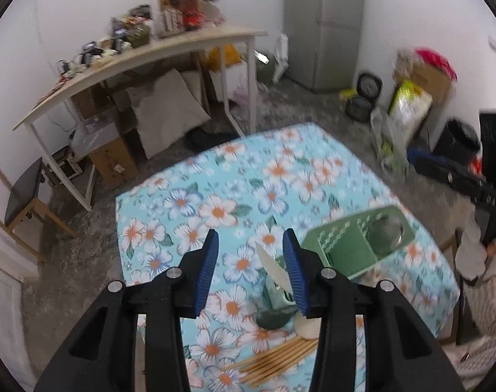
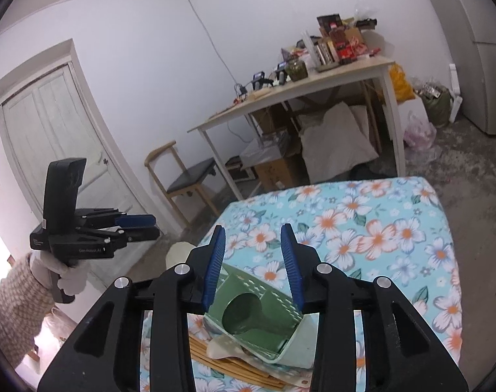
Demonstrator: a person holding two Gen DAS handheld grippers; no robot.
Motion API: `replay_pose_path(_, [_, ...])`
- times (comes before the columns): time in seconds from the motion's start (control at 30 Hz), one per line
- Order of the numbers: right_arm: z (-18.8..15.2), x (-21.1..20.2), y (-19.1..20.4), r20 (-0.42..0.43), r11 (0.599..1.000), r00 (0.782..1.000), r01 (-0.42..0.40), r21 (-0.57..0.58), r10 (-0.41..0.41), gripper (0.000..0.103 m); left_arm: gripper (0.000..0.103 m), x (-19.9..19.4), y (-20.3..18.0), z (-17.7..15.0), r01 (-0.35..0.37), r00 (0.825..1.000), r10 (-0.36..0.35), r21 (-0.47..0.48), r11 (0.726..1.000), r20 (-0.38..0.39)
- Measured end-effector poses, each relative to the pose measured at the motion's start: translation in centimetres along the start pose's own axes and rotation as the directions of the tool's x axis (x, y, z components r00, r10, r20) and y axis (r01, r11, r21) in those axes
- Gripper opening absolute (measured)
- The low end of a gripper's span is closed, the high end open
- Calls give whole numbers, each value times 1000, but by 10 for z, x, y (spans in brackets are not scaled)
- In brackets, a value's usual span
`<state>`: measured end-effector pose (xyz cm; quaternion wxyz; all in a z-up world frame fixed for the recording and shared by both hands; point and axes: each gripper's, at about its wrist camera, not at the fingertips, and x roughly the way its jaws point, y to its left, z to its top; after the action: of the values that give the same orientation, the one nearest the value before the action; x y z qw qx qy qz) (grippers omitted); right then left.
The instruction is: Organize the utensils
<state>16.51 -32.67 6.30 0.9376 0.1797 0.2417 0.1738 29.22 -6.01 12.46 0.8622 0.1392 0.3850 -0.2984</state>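
My left tongs (image 1: 251,245) stand apart with nothing between the blue pads, pointing down at the surface (image 1: 189,202) with its floral cloth. The green caddy (image 1: 355,245) is my landmark: it lies tipped on its side on the surface, open end toward me in the right wrist view. Inside it I see a round metal piece (image 1: 386,230), possibly a ladle bowl; I cannot tell for sure. Just beside the caddy, on its near left, a white knife (image 1: 274,269) points its blade up past my left tongs' right pad, untouched. Nearer than the caddy lie a dark green spoon (image 1: 273,320), a pale round spoon bowl (image 1: 306,326) and a bundle of chopsticks (image 1: 274,359), all flat on the cloth. My right tongs (image 2: 252,248) are also apart, hovering above the caddy (image 2: 257,313) without pressing it; a dark green scoop (image 2: 243,315) shows in its near compartment. The chopsticks (image 2: 215,356) poke out from under the caddy's near end in that view. Well left of the caddy, off the surface edge, a gloved hand (image 2: 68,274) holds the left unit.
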Motion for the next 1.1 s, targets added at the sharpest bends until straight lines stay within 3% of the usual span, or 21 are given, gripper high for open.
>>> replay_pose_path(0.2, [-7,-29,12,57,999,998,22,-31,-20,40,43,-39,20,-30,24,990,-2,-157,987,139])
replay_pose_path(0.37, [-27,-50,24,81,995,994,78,-66,-72,44,45,-67,25,-86,53,974,9,-268,962,225])
replay_pose_path(0.5, [-50,-56,32,61,990,992,114,-83,-109,46,48,-76,13,-133,71,963,14,-306,949,269])
replay_pose_path(0.63, [-82,-53,39,3,985,990,144,-99,-144,47,52,-66,-5,-174,121,960,-25,-332,936,279])
replay_pose_path(0.7, [-100,-46,43,-39,978,984,167,-122,-173,47,52,-54,-17,-187,129,964,-45,-312,941,263])
replay_pose_path(0.9, [-155,-15,47,-163,967,959,210,-143,-232,47,54,-11,-54,-206,58,980,-24,-168,984,199])
replay_pose_path(1.0, [-167,-4,47,-200,971,953,207,-118,-227,47,54,17,-78,-206,-43,986,48,-40,998,158])
replay_pose_path(1.1, [-172,5,46,-213,969,948,212,-127,-236,48,54,40,-101,-205,-152,980,136,104,983,145])
